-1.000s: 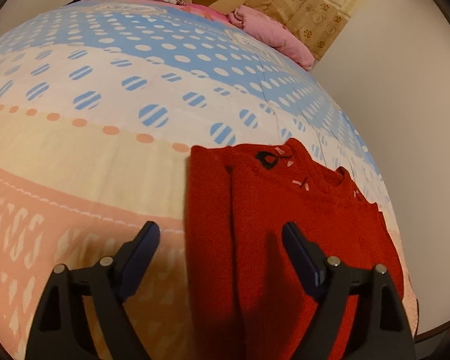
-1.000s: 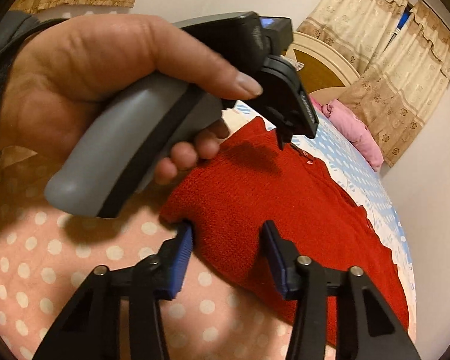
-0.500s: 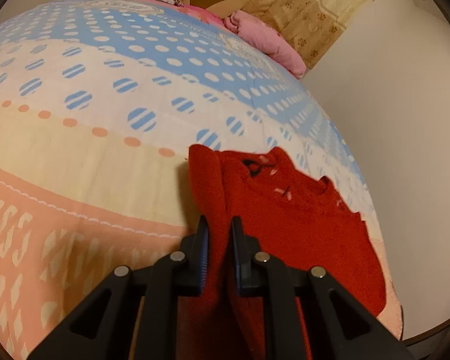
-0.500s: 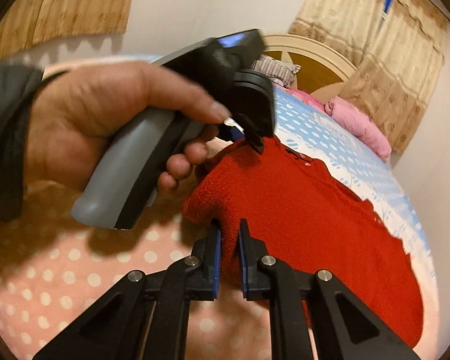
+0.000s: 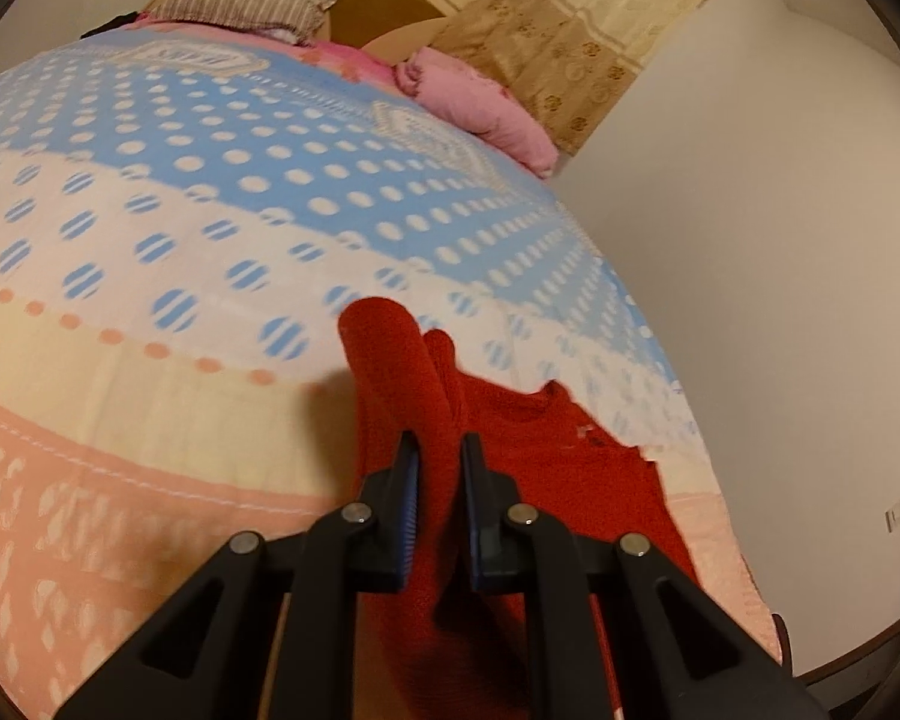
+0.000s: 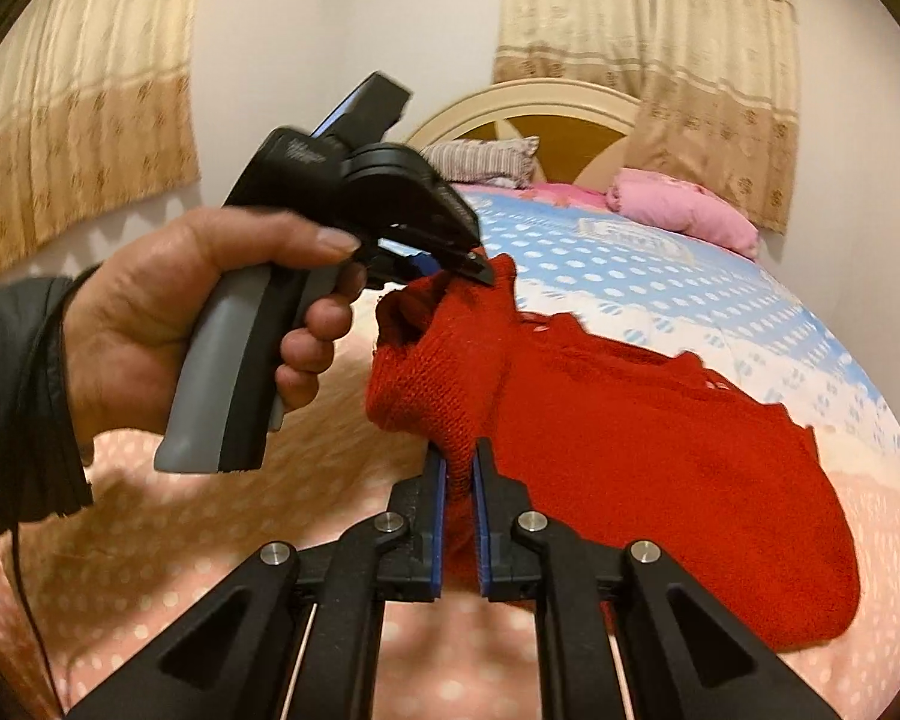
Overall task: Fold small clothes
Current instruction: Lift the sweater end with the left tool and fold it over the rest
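Observation:
A small red knitted sweater point(image 6: 660, 438) lies on the patterned bedspread point(image 5: 150, 312). My left gripper point(image 5: 439, 456) is shut on the sweater's point(image 5: 402, 372) left edge and holds that fold raised off the bed. In the right wrist view the left gripper point(image 6: 474, 267) pinches the far part of that edge. My right gripper point(image 6: 459, 462) is shut on the near corner of the same edge, also lifted. The rest of the sweater still rests on the bed to the right.
The bedspread point(image 6: 660, 282) has blue, cream and pink dotted bands. A striped pillow point(image 5: 240, 9) and a pink bundle point(image 5: 480, 108) lie at the headboard point(image 6: 546, 114). A white wall point(image 5: 750, 300) runs close along the bed's right side. Curtains point(image 6: 84, 120) hang behind.
Both grippers went from open around the sweater's left edge to shut on it, then lifted that edge up off the bedspread.

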A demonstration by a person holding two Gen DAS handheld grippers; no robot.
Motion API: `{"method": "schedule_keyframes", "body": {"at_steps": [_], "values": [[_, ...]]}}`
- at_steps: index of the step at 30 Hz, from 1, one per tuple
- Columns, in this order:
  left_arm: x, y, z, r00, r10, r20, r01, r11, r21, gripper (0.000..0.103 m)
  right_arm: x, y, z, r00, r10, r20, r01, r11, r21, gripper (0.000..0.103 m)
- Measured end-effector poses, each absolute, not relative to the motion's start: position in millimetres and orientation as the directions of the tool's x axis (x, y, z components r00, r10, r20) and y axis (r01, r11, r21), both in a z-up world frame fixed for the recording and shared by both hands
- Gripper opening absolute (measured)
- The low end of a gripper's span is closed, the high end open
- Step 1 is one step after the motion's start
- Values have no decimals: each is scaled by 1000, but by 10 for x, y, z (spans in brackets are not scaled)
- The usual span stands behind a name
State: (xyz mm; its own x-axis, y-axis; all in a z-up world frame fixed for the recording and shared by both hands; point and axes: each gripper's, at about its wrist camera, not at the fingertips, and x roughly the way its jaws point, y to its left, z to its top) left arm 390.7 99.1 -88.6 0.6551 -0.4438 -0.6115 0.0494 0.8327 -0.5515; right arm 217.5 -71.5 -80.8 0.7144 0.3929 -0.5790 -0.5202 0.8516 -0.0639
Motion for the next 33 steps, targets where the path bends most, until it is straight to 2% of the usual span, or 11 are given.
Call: {"method": "schedule_keyframes", "body": {"at_steps": [15,33], "values": [[4051,171,-585,634,-499,-590,174,836,-520,13,2150,-1447,-648,780,367,-507,-404,914,40,7],[4162,-921,-643,549,-578,-604,344,814,-468,13,2157,-2272,-782,802,289,-523,-253,957,141,7]]}}
